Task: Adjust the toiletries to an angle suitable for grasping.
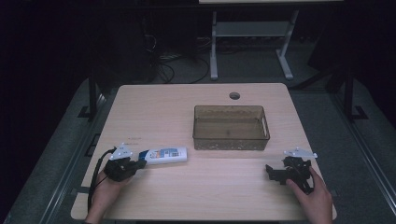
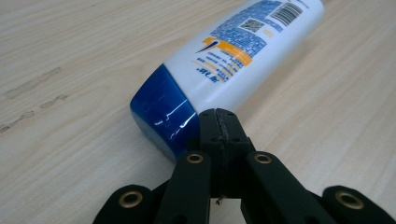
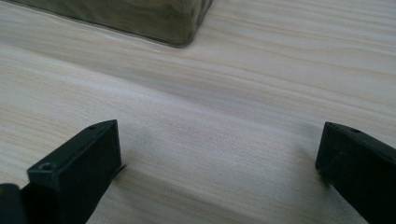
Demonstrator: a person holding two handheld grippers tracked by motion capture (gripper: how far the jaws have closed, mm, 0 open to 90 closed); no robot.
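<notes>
A white bottle [image 1: 166, 155] with a blue cap [image 1: 144, 156] lies on its side at the front left of the wooden table [image 1: 187, 196]. My left gripper [image 1: 141, 163] sits just in front of the cap end, held in a hand. In the left gripper view its jaws are pressed together, shut on nothing, and the gripper's tip [image 2: 218, 116] is right at the blue cap [image 2: 161, 109] of the bottle [image 2: 233, 56]. My right gripper [image 1: 269, 169] rests at the front right, in the other hand. The right gripper [image 3: 217, 144] is open over bare wood.
A translucent brown bin [image 1: 231, 142] stands in the middle of the table, right of the bottle; its near corner [image 3: 140, 14] lies ahead in the right gripper view. A round cable hole [image 1: 234, 95] is near the far edge. A desk frame [image 1: 214, 46] stands behind.
</notes>
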